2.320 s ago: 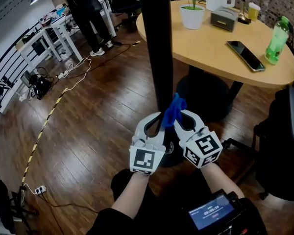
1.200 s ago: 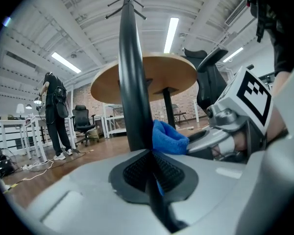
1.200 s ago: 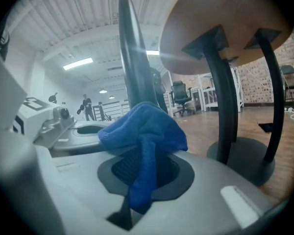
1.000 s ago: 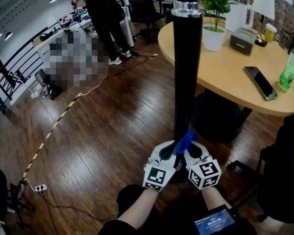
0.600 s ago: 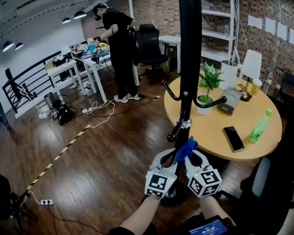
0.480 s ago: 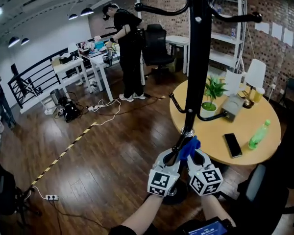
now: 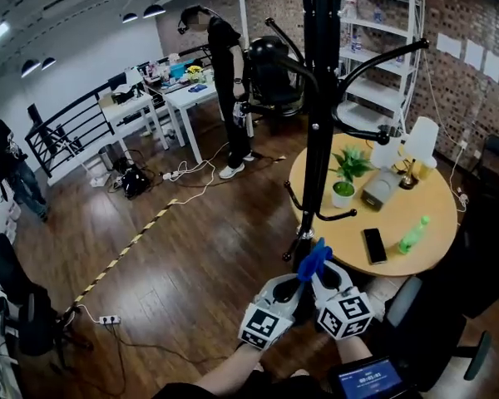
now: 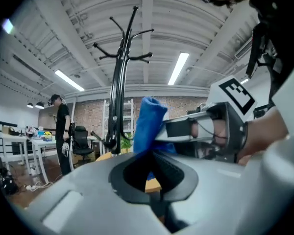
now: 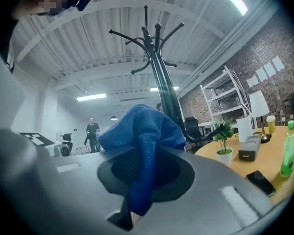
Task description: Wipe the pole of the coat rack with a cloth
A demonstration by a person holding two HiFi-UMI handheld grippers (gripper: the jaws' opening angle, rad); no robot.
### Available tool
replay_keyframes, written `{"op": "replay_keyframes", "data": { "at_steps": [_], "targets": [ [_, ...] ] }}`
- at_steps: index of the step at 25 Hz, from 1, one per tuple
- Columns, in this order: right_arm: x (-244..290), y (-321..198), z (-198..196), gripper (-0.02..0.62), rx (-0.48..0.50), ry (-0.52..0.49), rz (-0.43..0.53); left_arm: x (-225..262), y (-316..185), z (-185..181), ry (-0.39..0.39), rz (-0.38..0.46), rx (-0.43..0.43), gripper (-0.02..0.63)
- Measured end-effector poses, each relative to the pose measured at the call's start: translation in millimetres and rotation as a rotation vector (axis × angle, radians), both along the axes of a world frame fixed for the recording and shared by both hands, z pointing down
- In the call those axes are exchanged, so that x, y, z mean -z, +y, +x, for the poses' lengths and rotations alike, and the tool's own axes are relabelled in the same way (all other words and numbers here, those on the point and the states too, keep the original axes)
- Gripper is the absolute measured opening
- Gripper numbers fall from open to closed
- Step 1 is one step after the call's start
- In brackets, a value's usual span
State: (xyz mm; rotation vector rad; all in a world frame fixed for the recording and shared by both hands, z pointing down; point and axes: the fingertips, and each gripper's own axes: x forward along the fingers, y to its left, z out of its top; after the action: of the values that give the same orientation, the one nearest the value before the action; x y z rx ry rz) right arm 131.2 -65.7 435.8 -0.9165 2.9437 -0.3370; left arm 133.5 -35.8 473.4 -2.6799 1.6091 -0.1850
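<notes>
The cloth [image 9: 147,131] is a soft, napped blue fabric, matt. The pole [image 7: 320,140] is black and glossy, like painted metal. The left gripper [image 8: 147,168] and right gripper [image 9: 144,173] have smooth, matt grey plastic shells with black ribbed inner faces. The floor [image 7: 191,248] is dark wood planks with a low sheen. The table [image 7: 437,202] top is pale, smooth wood.

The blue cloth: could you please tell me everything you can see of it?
The blue cloth is soft, nubbly fabric, bunched into a crumpled peak. The right gripper has its jaws shut on a hanging fold; the left gripper pinches it from the other side. It stands up beside the coat rack pole; contact there is unclear.
</notes>
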Motion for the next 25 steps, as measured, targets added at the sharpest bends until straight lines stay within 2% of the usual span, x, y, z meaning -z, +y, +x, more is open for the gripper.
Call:
{"op": "replay_keyframes", "data": {
  "at_steps": [3,5,7,13,18,21,25],
  "targets": [
    [54.8,-3.7,-1.1,0.051,0.016,-0.037,0.069,62.7,-2.1,0.0,-0.028,0.102,0.002,0.000],
    [87.9,-7.2,-3.2,0.051,0.020,-0.058,0.122,99.3,-6.2,-12.9,-0.017,0.173,0.028,0.000],
    [114.5,-13.0,-6.3,0.052,0.013,-0.057,0.171,126.4,-10.3,-27.7,-0.003,0.217,0.048,0.000],
    [179.9,-38.5,-31.0,0.051,-0.005,-0.071,0.285,193.6,-30.0,-60.9,-0.035,0.339,0.061,0.000],
    [214.6,-53.6,-42.4,0.052,-0.033,-0.100,0.346,236.3,-51.1,-57.9,-0.062,0.427,0.004,0.000],
    [239.5,-72.4,-41.9,0.051,-0.067,-0.114,0.374,263.6,-67.0,-56.2,-0.049,0.477,-0.015,0.000],
    [264.4,-95.9,-36.5,0.051,-0.085,-0.136,0.390,287.7,-89.8,-48.2,-0.074,0.504,-0.034,0.000]
  ]
}}
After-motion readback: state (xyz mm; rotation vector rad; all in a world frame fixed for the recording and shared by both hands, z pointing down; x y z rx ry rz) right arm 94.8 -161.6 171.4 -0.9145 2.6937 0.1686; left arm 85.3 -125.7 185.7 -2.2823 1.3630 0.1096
